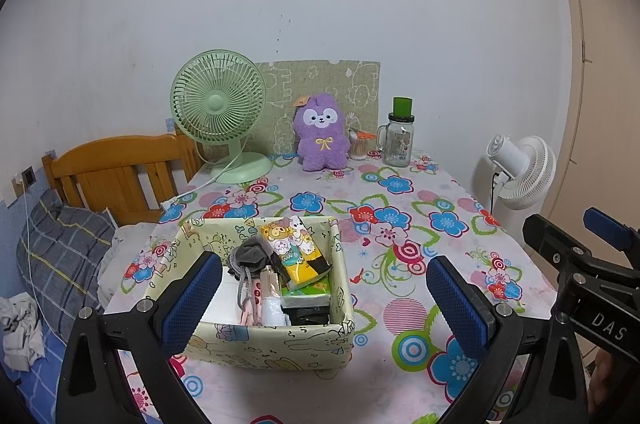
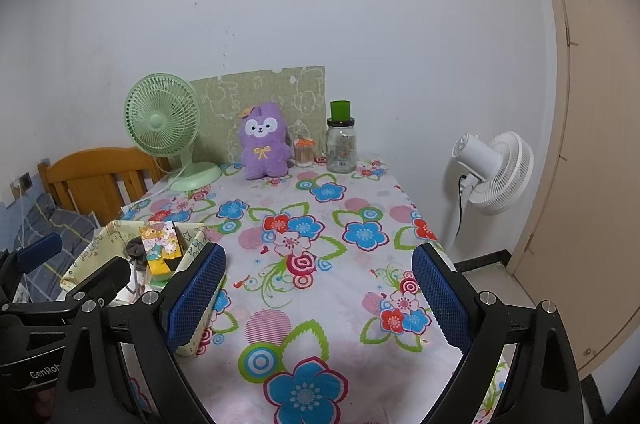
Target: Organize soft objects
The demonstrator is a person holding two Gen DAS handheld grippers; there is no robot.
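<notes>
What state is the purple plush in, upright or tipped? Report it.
Upright. The purple plush stands on the table's far edge, leaning back against the green board, face forward.

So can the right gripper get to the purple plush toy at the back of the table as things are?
Probably yes: the right gripper is open, and only bare tablecloth lies between it and the purple plush toy.

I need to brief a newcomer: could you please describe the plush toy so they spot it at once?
Look to the far edge of the floral table, against the wall. Between the green desk fan and the glass jar sits the plush toy, the only purple, furry thing there.
</notes>
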